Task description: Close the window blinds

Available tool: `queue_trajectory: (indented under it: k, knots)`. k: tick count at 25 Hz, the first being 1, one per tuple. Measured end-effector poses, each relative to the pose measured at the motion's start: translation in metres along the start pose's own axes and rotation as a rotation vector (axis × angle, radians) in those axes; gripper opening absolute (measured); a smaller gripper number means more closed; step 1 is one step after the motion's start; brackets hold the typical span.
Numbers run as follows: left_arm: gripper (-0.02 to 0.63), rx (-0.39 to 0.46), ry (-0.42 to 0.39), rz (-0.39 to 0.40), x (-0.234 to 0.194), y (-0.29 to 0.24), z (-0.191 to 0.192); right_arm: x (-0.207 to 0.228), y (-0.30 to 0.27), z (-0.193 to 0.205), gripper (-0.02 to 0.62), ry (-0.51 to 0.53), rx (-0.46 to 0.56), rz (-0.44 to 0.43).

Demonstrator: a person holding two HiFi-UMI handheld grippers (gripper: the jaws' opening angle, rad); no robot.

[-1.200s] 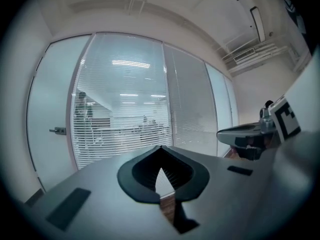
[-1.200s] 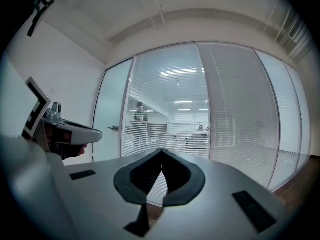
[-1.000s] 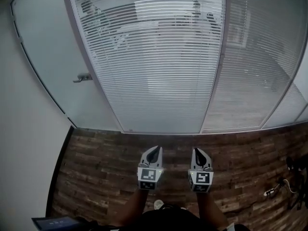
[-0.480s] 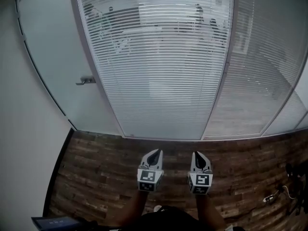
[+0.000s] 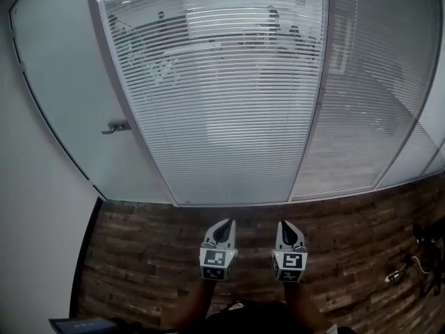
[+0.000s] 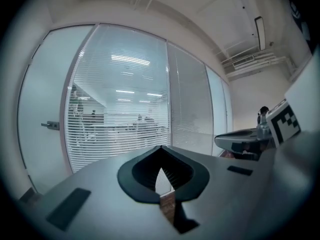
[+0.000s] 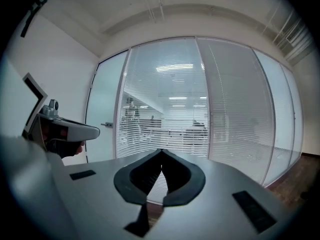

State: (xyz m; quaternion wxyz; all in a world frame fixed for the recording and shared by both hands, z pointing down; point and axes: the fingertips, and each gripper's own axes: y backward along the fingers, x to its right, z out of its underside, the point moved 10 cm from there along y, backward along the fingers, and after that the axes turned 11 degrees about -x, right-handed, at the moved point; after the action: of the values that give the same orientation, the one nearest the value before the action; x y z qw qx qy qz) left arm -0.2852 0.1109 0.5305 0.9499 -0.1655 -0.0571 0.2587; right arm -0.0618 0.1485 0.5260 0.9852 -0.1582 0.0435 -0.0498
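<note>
You hold the left gripper [image 5: 224,223] and the right gripper [image 5: 287,224] side by side above the wood-plank floor [image 5: 139,249], both pointing toward the glazed wall. Each pair of jaws meets at the tips and clasps nothing. The window blinds [image 5: 222,96] hang ahead, well apart from both grippers — the centre pane's slats are tilted open, so the room behind shows. A door handle [image 5: 115,126] lies to their left.

The left tool [image 5: 224,224] and the right tool [image 5: 286,224] hang side by side above the floor [image 5: 139,256], a gap between them. Ahead of both, well apart, stand the window blinds [image 5: 222,96] — a second blind panel [image 5: 361,103] adjoins to the right. Ahead-left of the left tool is the door [image 5: 62,110]. Right of the right tool, cables [image 5: 410,266] lie on the floor.
</note>
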Motion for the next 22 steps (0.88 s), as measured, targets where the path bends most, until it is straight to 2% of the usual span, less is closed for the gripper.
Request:
queue_trajectory:
  k: [5,8,12,16,19,22]
  knots:
    - [-0.005,0.007,0.017,0.040,-0.001,-0.007,-0.003,0.002,-0.005,0.006,0.002,-0.022,-0.007,0.010]
    - [-0.005,-0.017,0.021,0.035,0.001,-0.009,-0.007,0.004,-0.004,0.002,0.002,0.024,-0.018,0.037]
    - [-0.005,-0.029,0.003,0.020,0.001,-0.027,0.001,0.009,-0.017,0.005,0.002,0.037,0.017,-0.003]
    - [-0.005,-0.040,-0.004,0.040,0.013,-0.041,-0.011,0.025,-0.030,0.003,0.002,0.034,0.018,-0.004]
    - [-0.005,-0.028,-0.004,0.022,0.014,-0.058,-0.018,0.036,-0.041,-0.010,0.002,0.036,0.015,0.006]
    - [-0.005,-0.024,0.007,0.000,0.013,-0.073,-0.022,0.043,-0.058,-0.012,0.002,0.103,0.045,-0.019]
